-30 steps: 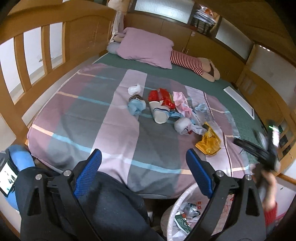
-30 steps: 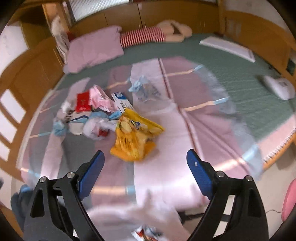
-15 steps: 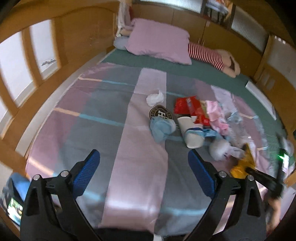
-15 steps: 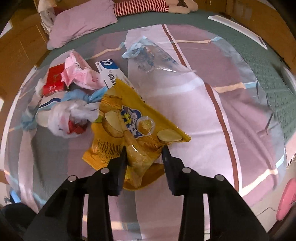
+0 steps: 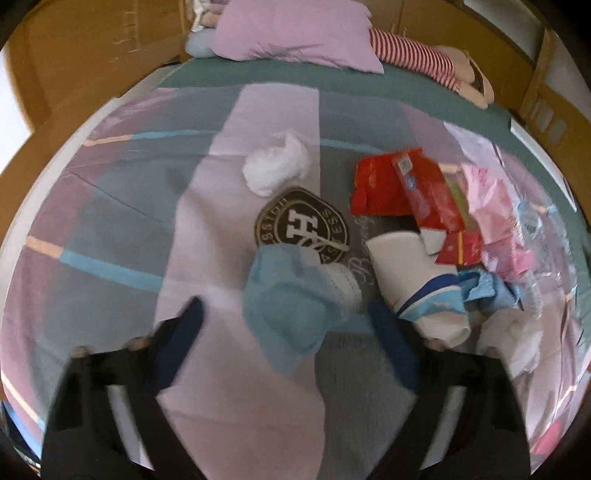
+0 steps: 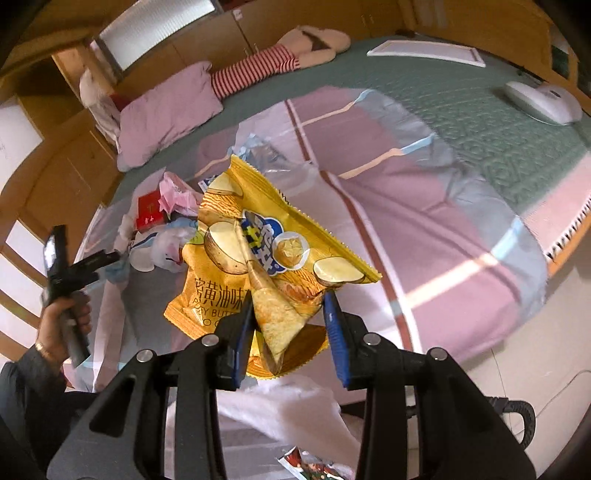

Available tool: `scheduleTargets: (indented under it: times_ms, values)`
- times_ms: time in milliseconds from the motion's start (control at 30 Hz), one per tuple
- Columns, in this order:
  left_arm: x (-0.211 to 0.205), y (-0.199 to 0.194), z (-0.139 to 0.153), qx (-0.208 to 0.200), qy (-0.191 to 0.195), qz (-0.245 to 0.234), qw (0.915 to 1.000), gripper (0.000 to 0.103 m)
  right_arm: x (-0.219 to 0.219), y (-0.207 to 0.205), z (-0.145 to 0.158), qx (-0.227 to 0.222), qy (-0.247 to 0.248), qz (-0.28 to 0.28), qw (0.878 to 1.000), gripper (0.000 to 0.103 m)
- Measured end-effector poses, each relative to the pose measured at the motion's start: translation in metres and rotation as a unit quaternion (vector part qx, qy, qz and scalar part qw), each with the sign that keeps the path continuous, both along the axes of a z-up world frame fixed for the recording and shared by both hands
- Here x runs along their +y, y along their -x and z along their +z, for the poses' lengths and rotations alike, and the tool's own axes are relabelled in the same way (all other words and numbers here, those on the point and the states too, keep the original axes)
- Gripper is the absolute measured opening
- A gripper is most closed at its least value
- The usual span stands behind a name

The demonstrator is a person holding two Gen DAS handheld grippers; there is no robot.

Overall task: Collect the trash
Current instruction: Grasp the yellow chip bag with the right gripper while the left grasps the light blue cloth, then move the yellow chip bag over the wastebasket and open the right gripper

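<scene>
**Chip bag lifted, blue wad between closing jaws**

The right gripper (image 6: 290, 312) is clamped on a yellow chip bag (image 6: 258, 254), its blue pads pinching the crumpled lower part, and the bag hangs clear of the striped blanket (image 6: 424, 229) above the bed's near edge. Below it, past that edge, a white bin liner (image 6: 291, 410) shows, with a scrap of printed wrapper inside.

The left gripper (image 5: 286, 319) points down at the trash pile in the middle of the blanket. Its jaws are closing, with a crumpled light-blue wad (image 5: 284, 302) between them; the frame is blurred and the pads do not appear to press on it yet. Just behind the wad lies a dark round badge-like wrapper (image 5: 301, 223), then a white tissue ball (image 5: 277, 168). To the right sit a white cup (image 5: 417, 280), a red packet (image 5: 399, 188) and pink wrappers (image 5: 495, 210). A lilac pillow (image 5: 295, 33) rests at the far end of the bed.
</scene>
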State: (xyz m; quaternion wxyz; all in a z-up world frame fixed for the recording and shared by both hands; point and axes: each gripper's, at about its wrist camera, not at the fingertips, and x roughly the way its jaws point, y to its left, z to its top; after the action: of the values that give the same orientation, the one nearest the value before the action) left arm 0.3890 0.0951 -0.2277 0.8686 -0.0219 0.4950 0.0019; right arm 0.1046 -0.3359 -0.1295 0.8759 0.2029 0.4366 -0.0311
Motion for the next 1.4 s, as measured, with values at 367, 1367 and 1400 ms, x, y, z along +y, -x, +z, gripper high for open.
scheduleTargets:
  times_ms: [367, 1367, 1400]
  values:
    - [-0.007, 0.058, 0.044, -0.061, 0.008, -0.042, 0.9972, 0.019, 0.048, 0.022, 0.041, -0.055, 0.093, 0.047, 0.993, 0.037]
    - [-0.086, 0.372, 0.162, -0.218, 0.026, -0.112, 0.9690, 0.019, 0.069, 0.103, 0.108, -0.104, 0.136, 0.092, 0.981, 0.037]
    - [-0.085, 0.373, 0.161, -0.217, 0.027, -0.112, 0.9693, 0.019, 0.072, 0.104, 0.107, -0.102, 0.139, 0.095, 0.980, 0.037]
